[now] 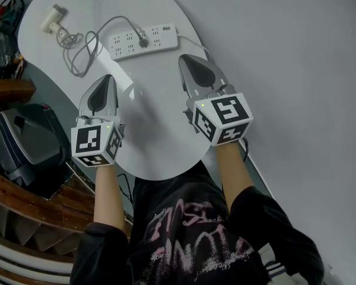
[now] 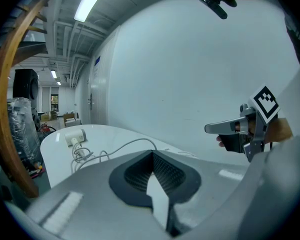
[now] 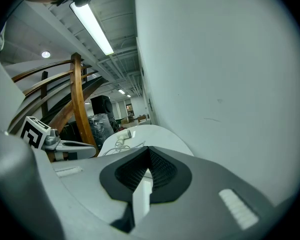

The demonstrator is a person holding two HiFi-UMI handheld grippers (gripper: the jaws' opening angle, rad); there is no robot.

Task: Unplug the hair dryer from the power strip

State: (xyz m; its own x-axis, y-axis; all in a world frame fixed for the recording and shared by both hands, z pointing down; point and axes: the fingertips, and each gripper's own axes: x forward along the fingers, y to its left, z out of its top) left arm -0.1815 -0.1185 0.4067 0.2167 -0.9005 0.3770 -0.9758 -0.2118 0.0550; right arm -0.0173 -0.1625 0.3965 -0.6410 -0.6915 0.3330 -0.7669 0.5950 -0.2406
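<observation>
Hovering over the near bench [image 1: 157,141], left tongs [image 1: 106,81] and right tongs [image 1: 187,62] are both closed, empty; the hair dryer [image 1: 52,18] lies at the far end, its cord [image 1: 66,40] plugged into the power strip [image 1: 163,35]

Hair dryer [image 1: 52,18] left of power strip [image 1: 143,41]

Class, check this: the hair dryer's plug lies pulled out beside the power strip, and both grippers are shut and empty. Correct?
No: the head view shows the plug seated in the power strip. Left gripper and right gripper are shut and empty.
</observation>
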